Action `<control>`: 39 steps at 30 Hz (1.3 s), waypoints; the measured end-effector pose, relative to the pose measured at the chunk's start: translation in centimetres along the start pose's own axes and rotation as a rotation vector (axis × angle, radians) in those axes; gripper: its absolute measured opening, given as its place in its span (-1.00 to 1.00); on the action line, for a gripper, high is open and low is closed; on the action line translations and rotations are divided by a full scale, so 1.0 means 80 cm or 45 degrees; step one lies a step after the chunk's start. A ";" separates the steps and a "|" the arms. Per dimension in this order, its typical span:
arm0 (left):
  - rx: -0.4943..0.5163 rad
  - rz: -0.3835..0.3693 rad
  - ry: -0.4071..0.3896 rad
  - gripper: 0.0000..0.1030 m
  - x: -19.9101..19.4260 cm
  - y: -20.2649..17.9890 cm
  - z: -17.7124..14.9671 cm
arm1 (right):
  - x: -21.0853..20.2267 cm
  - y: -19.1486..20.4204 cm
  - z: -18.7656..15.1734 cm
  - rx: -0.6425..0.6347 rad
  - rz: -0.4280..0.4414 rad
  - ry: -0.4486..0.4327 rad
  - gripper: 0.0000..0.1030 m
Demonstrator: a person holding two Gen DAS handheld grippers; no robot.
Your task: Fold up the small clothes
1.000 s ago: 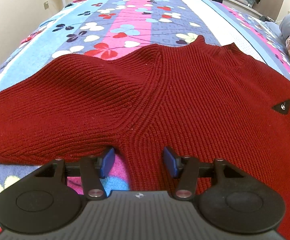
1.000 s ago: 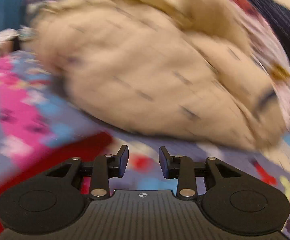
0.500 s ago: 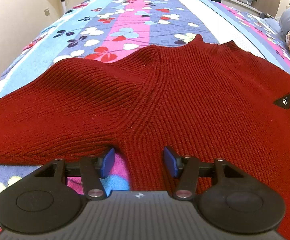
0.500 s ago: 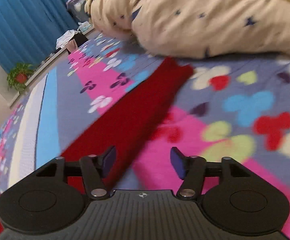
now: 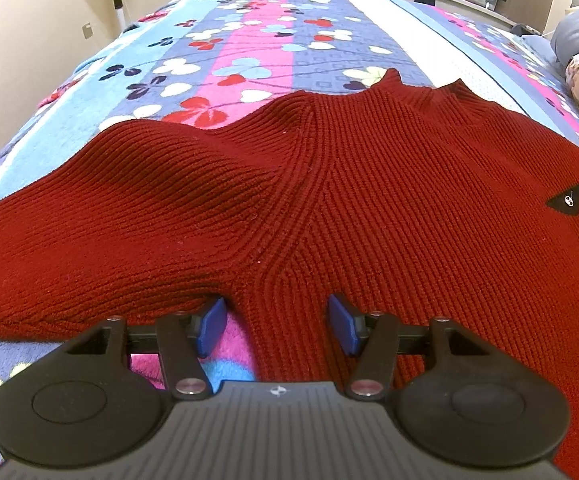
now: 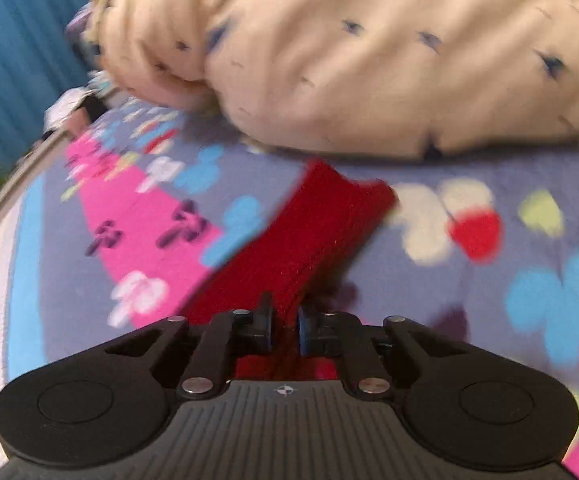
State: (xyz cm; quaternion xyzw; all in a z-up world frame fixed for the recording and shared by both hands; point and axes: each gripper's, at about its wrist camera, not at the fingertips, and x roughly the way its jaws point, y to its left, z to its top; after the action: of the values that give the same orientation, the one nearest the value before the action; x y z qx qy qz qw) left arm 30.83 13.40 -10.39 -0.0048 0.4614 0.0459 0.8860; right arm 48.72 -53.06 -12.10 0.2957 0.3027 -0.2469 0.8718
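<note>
I see the red sweater [image 5: 329, 208] spread flat on the flowered bed [image 5: 249, 40]. My left gripper [image 5: 275, 326] stands half open at its near hem, by the armpit, pads clear of the knit. My right gripper [image 6: 284, 330] has just closed and now pinches the sleeve [image 6: 309, 236], whose cuff lies far ahead, near the cream quilt [image 6: 369, 60].

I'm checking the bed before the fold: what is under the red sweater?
The red sweater lies on the flowered bedspread, which shows all around it. Whatever lies beneath its middle is covered and cannot be seen.
</note>
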 end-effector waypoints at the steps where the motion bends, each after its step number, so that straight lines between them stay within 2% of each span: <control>1: 0.003 0.001 -0.001 0.22 0.000 -0.001 0.000 | -0.017 0.002 0.012 -0.016 0.037 -0.092 -0.81; 2: 0.004 0.000 -0.001 0.22 0.001 -0.001 0.001 | -0.041 0.001 0.021 -0.006 0.067 -0.236 -0.82; 3: 0.001 -0.003 -0.001 0.23 0.001 0.000 0.001 | -0.060 -0.003 0.026 0.014 0.046 -0.363 -0.82; 4: -0.002 -0.004 0.000 0.23 0.001 0.000 0.002 | -0.071 -0.010 0.028 0.026 -0.045 -0.440 -0.81; 5: -0.002 -0.002 0.000 0.22 0.000 0.000 0.002 | -0.068 -0.018 0.028 0.036 -0.134 -0.430 -0.77; 8: -0.003 -0.007 -0.001 0.23 -0.001 0.002 0.002 | -0.038 -0.047 0.011 -0.033 -0.418 -0.176 -0.76; 9: -0.010 -0.008 0.000 0.24 -0.002 0.004 0.003 | -0.038 -0.055 0.003 -0.058 -0.503 -0.152 -0.67; 11: -0.022 -0.011 -0.001 0.24 -0.006 0.006 0.005 | -0.059 -0.077 -0.013 -0.030 -0.565 -0.160 -0.53; 13: -0.021 -0.009 -0.016 0.24 -0.013 0.005 0.007 | -0.095 -0.092 -0.029 0.025 -0.511 -0.181 -0.44; 16: -0.023 -0.026 -0.097 0.24 -0.036 0.003 0.004 | -0.153 -0.086 -0.060 -0.082 -0.300 -0.156 -0.39; 19: -0.009 -0.071 -0.182 0.25 -0.066 0.000 -0.007 | -0.219 -0.073 -0.100 -0.211 0.021 -0.038 -0.07; 20: -0.004 -0.097 -0.202 0.25 -0.076 0.000 -0.012 | -0.241 -0.070 -0.114 -0.256 0.113 0.009 0.10; 21: 0.003 -0.132 -0.218 0.24 -0.085 -0.002 -0.019 | -0.262 -0.065 -0.130 -0.304 0.187 0.064 0.23; 23: 0.032 -0.189 -0.206 0.25 -0.094 -0.006 -0.033 | -0.300 -0.060 -0.163 -0.414 0.298 0.182 0.34; 25: 0.089 -0.220 -0.098 0.25 -0.092 -0.011 -0.054 | -0.326 -0.058 -0.194 -0.512 0.309 0.260 0.36; 27: 0.148 -0.141 0.030 0.25 -0.090 -0.016 -0.080 | -0.336 -0.063 -0.221 -0.596 0.253 0.362 0.36; 28: 0.173 -0.085 0.051 0.25 -0.097 -0.017 -0.093 | -0.338 -0.068 -0.233 -0.623 0.206 0.417 0.36; 29: 0.173 -0.072 0.066 0.25 -0.106 -0.017 -0.104 | -0.339 -0.075 -0.241 -0.631 0.176 0.463 0.36; 31: 0.132 -0.116 0.095 0.25 -0.129 -0.013 -0.123 | -0.341 -0.090 -0.258 -0.675 0.148 0.571 0.37; 34: 0.112 -0.164 0.165 0.25 -0.154 -0.013 -0.161 | -0.364 -0.098 -0.275 -0.817 0.175 0.537 0.44; 37: 0.127 -0.178 0.196 0.25 -0.176 -0.017 -0.201 | -0.374 -0.116 -0.285 -0.805 0.191 0.555 0.44; 39: 0.082 -0.205 0.200 0.25 -0.189 -0.015 -0.220 | -0.379 -0.125 -0.285 -0.806 0.204 0.550 0.43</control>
State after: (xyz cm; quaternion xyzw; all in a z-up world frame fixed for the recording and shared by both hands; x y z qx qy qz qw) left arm 7.89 10.17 -8.17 -0.0170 0.5288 -0.0407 0.8476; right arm 12.84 -37.27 -9.94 0.0800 0.5163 -0.0045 0.8526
